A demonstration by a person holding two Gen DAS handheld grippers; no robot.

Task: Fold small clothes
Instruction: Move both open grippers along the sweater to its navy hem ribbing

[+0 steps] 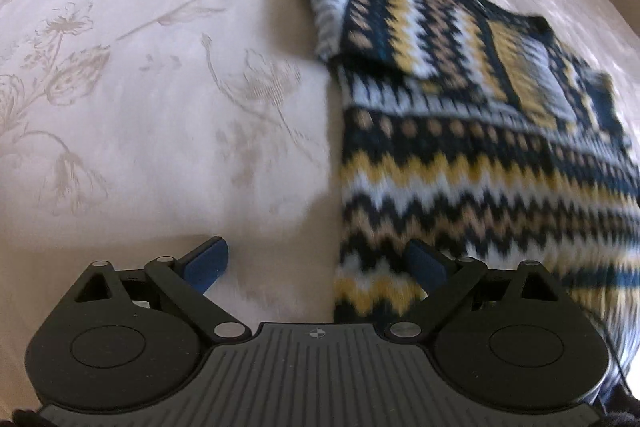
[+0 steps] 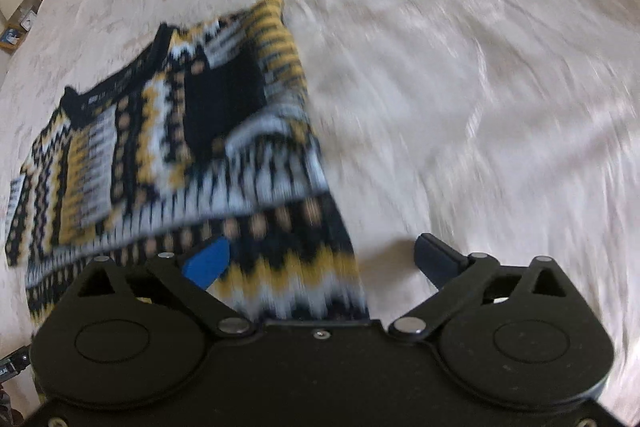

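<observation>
1. My left wrist camera sits behind my left gripper [image 1: 316, 265], looking steeply down and close at the bedspread [image 1: 160, 107], with the patterned sweater [image 1: 460, 131] at right.
2. My right wrist camera sits behind my right gripper [image 2: 322, 261], also tilted steeply down and close, with the sweater at left.
3. Both views share the sweater and the bedspread around it.

Sweater [image 1: 460, 147] is navy, mustard, white and tan zigzags and dots; bedspread [image 1: 160, 107] is cream with faint tan flowers.
</observation>
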